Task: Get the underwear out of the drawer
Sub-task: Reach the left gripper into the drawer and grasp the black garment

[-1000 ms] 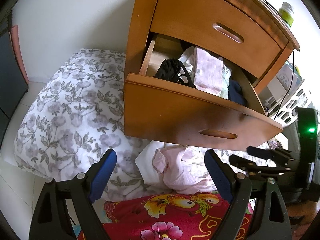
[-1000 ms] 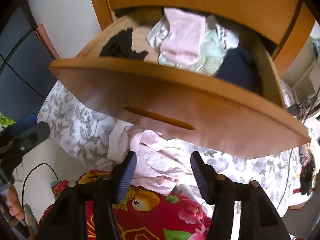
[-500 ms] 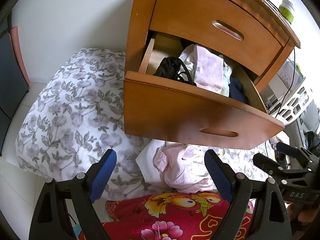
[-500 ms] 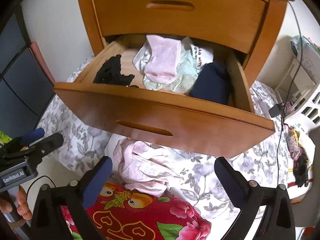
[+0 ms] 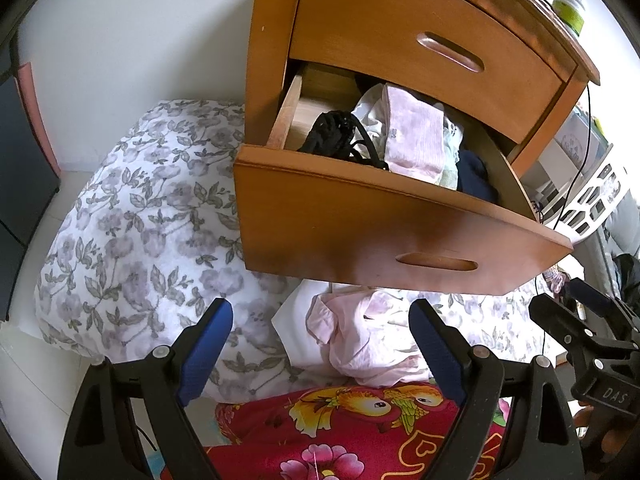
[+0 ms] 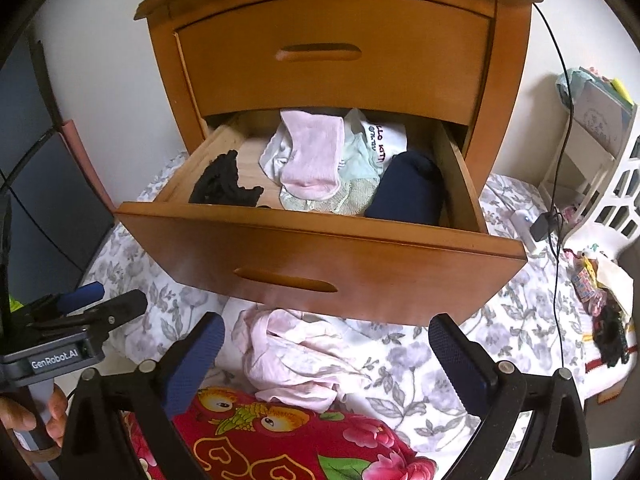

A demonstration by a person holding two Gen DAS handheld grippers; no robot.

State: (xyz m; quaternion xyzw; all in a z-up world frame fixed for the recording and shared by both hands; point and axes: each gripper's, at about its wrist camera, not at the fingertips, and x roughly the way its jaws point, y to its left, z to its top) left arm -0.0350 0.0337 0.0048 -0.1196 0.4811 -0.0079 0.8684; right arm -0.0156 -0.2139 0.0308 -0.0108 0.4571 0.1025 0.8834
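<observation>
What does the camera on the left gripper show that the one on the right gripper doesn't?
Only the left view shows the green-capped bottle on top of the nightstand, and the right gripper seen from the side.

Only the right view shows the white printed garment at the back of the drawer, the charger plug on the bed, and the left gripper with a hand on its handle.

Both show the open drawer, its pink garment, black lace piece and navy bundle, plus the pink clothing lying on the floral bedding.
</observation>
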